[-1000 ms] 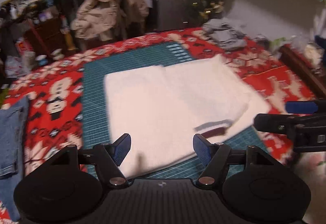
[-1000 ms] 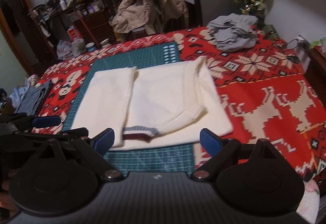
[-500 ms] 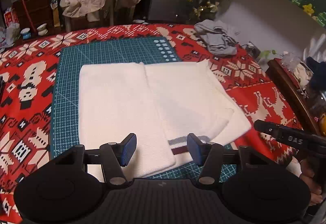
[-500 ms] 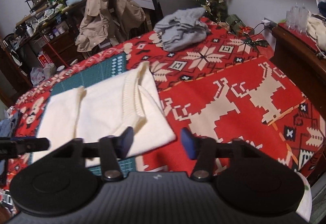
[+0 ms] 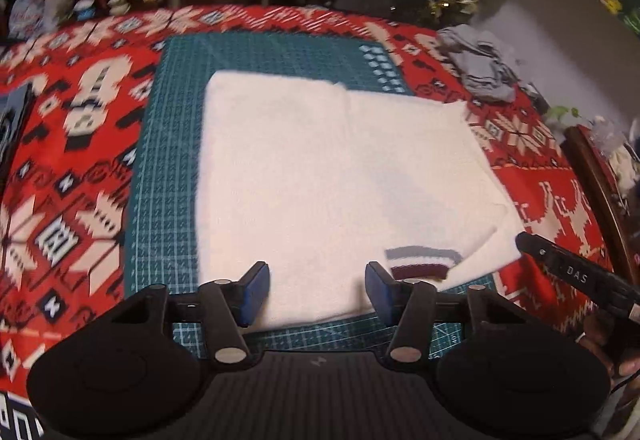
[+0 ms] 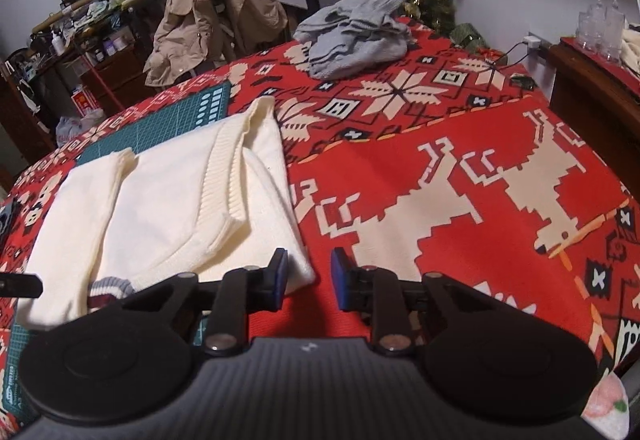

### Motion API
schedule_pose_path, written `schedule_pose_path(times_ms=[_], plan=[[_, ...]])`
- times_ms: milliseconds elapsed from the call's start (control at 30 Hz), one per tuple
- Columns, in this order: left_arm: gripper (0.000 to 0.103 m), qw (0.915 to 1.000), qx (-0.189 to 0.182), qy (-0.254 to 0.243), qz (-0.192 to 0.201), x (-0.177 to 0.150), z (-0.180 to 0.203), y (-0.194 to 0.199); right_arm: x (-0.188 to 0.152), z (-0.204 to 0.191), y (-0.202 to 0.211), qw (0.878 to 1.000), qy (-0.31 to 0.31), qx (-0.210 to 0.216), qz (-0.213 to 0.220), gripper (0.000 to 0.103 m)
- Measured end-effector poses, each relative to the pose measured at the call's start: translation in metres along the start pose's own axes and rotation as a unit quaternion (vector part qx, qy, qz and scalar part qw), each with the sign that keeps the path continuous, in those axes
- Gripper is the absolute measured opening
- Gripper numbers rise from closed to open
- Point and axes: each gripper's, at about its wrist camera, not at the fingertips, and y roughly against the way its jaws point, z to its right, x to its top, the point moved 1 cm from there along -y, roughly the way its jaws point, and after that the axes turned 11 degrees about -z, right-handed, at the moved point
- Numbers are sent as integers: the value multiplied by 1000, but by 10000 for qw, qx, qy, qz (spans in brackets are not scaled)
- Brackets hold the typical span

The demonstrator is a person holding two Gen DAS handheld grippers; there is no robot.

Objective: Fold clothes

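Note:
A cream knit sweater (image 5: pixel 320 168) lies folded on a green cutting mat (image 5: pixel 168 160), with its grey and maroon striped cuff (image 5: pixel 420 264) at the near right. My left gripper (image 5: pixel 316 292) hovers over the sweater's near hem. Its jaws are closing, the cloth lies flat between them, and the pads do not press it. My right gripper (image 6: pixel 310 276) is low at the sweater's (image 6: pixel 180 200) near right corner. Its jaws are closing too, and the corner tip sits in the gap, not pinched. One right finger (image 5: pixel 560 264) shows in the left wrist view.
A red patterned cloth (image 6: pixel 460 180) covers the table. A grey garment heap (image 6: pixel 356 36) lies at the far right. A beige jacket (image 6: pixel 212 12) hangs on a chair behind. Folded jeans (image 5: pixel 12 120) lie at the left edge. A wooden side table (image 6: pixel 592 80) stands to the right.
Both grippers' jaws have narrowed. The right gripper has swung right and come down to the sweater's near right corner. The left gripper has sunk toward the near hem and rolled.

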Motion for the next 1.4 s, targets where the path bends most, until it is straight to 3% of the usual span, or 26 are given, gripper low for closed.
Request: schedule_pose_path(times_ms=[33,133,367,600,767,933,1033,1133,1167,1233,1333,1400], plan=[[44,10000,-5,76,-15,0,-3,0,0,0,0,10000,-3,29,-3,11],[41,9997,-57,225,3,1,-14,3,2,-7,3,10000,4,26,71,6],[39,9981,-167,556,192,-3,-44,18,23,-50,50,9976,149,159,652,4],[36,9918,-470,1084,490,-20,-90,40,35,-164,95,9825,1251,660,1212,4],[36,9861,-451,1432,712,-37,-126,56,6,-253,83,9630,2310,919,1045,4],[36,9797,-583,1768,747,-51,-158,58,-37,-309,25,9489,3044,787,282,4],[36,9791,-608,1810,701,-54,-163,53,-54,-317,-3,9453,3208,581,-115,5],[36,9791,-766,1773,641,-52,-162,47,-57,-312,-5,9421,3264,726,-257,7],[36,9792,-832,1740,625,-51,-161,45,-57,-311,-1,9415,3270,779,-250,9],[36,9797,-990,1638,600,-48,-157,40,-57,-308,13,9407,3277,875,-113,24],[36,9791,-1398,1385,508,-38,-149,30,-55,-292,31,9444,3167,882,14,25],[36,9789,-1466,1340,482,-30,-145,21,-50,-277,40,9494,3022,852,22,26]])
